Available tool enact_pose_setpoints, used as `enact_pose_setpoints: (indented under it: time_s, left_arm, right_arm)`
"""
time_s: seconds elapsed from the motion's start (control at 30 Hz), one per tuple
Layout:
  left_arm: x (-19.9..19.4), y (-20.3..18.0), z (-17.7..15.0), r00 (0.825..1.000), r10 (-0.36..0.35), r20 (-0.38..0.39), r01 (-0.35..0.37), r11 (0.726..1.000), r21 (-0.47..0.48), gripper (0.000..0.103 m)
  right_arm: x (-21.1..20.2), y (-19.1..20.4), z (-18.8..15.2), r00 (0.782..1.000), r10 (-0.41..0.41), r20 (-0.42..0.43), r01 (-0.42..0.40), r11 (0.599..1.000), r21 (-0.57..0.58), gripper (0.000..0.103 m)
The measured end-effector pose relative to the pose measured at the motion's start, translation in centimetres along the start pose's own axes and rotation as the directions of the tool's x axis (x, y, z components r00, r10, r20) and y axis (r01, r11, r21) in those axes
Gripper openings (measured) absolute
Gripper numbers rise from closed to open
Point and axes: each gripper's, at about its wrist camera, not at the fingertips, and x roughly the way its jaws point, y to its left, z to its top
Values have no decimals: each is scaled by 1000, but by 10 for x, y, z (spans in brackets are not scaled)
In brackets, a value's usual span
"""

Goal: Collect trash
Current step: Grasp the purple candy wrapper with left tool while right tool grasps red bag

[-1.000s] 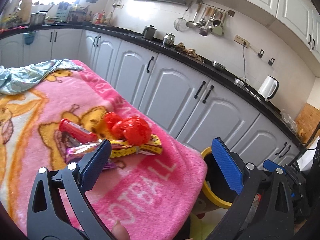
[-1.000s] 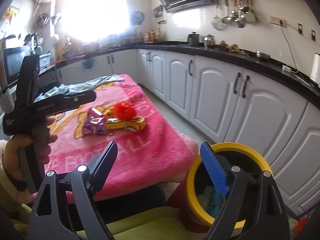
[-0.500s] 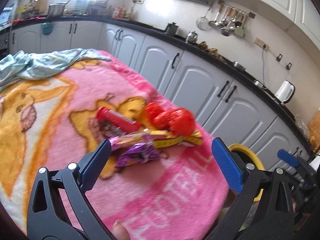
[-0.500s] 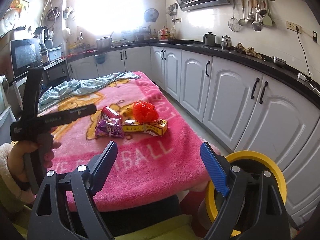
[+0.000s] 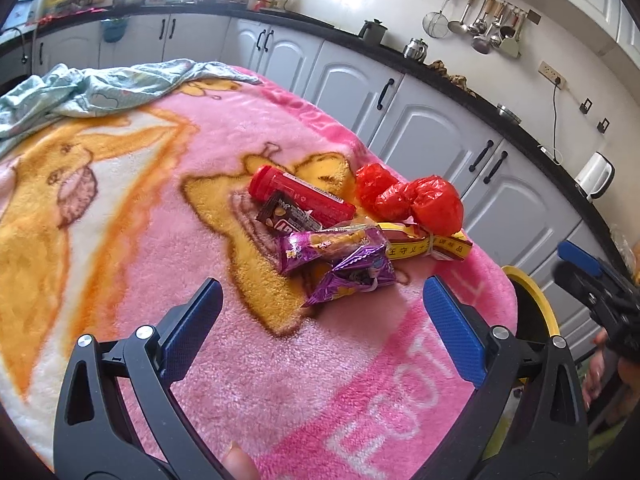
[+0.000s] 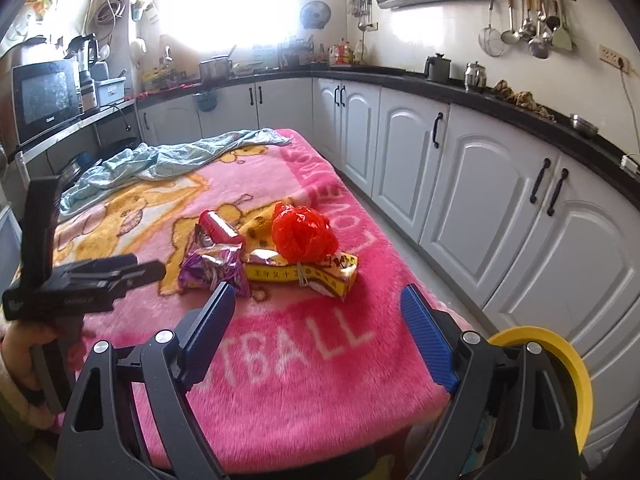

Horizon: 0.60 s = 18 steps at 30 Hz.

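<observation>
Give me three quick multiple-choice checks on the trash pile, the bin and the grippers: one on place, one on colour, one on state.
1. Where is the bin?
A. On the blanket
B. Off the blanket's near right corner, lower down
C. On the counter

2. What colour is the crumpled bag on the pile?
A. Red
B. Green
C. White

3. How do both grippers stand?
A. Both shut on wrappers
B. Left shut, right open
C. Both open and empty

Answers:
1 B: its yellow rim shows below and beside the blanket edge.
2 A: it is bright red, resting on the yellow packet.
3 C: the left gripper and right gripper have wide gaps with nothing between the pads.
</observation>
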Motion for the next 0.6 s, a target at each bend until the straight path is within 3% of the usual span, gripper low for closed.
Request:
enact_pose_setpoints:
  time_s: [0.23,0.37,0.53,0.6]
  left_arm:
    - [23,-10,2,999,-18,-52,19,999,30,76]
    - [38,-11,-1,995,-20,-93,23,999,26,73]
    - [49,-7,-2,991,-26,-131,27,1000,5,58]
    - [51,-6,-2,990,-18,-138,19,1000,4,53]
  right_arm:
    - [49,1,20,999,8,-47,-9,1000,-8,82]
    - [80,1,30,995,27,-98,-28,1000,-12,82]
    - [112,-2,38,988,49,-146,-44,998,33,82]
    - [121,-2,40,985,68,-161,-60,997,51,76]
